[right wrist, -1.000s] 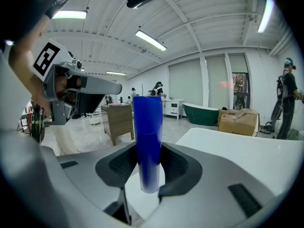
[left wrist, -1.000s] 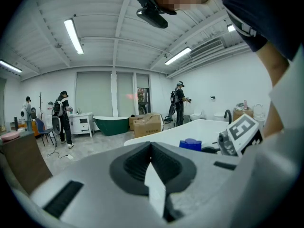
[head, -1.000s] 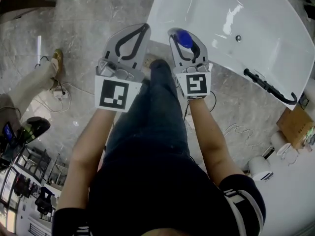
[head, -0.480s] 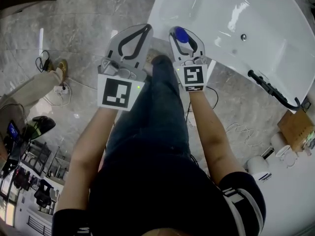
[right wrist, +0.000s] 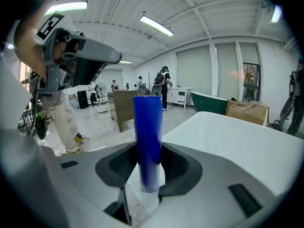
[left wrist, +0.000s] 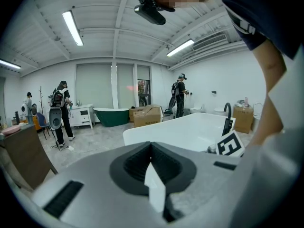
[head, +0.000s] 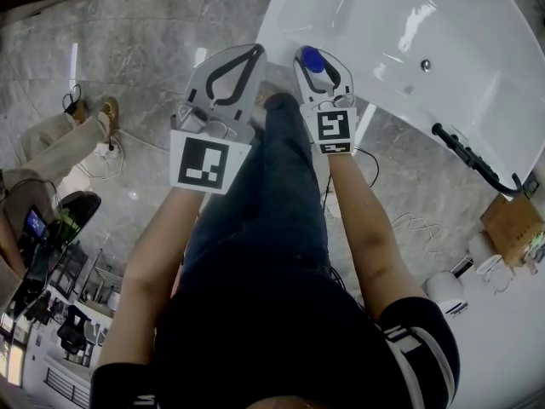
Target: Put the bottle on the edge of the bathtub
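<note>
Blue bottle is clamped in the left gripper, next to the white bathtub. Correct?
No. The blue bottle is clamped in the right gripper, not the left, next to the white bathtub. The right gripper view shows it upright between the jaws; the left gripper is shut on nothing.

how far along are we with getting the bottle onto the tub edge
Done: the blue bottle is picked up, upright and clamped in the right claw. In hand: it is held close to the corner of the white bathtub. Left: set it on the rim and open the claw. The left claw is shut and empty.
</note>
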Available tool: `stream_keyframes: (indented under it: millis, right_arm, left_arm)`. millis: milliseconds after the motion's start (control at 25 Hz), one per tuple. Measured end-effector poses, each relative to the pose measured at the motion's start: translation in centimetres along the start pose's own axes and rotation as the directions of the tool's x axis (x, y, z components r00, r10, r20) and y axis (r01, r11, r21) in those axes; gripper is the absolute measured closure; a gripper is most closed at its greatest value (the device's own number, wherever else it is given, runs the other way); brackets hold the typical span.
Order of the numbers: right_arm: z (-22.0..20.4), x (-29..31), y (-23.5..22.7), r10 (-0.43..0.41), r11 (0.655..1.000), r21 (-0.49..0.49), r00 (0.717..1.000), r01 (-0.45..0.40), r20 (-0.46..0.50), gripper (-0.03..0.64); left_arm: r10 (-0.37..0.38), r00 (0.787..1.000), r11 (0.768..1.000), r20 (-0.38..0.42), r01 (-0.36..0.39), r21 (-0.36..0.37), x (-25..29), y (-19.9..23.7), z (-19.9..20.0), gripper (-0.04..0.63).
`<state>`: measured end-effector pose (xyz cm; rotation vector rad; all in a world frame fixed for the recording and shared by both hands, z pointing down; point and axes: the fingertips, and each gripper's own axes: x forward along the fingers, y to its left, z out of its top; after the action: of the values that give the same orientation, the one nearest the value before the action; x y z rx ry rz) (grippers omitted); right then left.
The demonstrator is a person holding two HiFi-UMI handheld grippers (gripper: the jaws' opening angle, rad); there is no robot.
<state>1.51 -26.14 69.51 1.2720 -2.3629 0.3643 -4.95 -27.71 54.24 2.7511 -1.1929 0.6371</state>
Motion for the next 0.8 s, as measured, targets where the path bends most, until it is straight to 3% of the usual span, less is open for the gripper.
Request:
stream_keyframes:
  millis: [800]
  right_arm:
    - [-0.3,-2.4,0.8,0.013,0.995,-0.101,1.0,-0.013,0.005,0.429]
  left_arm:
    - [-0.028,0.999,1.0,0.024,0.027,0.016,-1.8,-2.4,0.7,0.594]
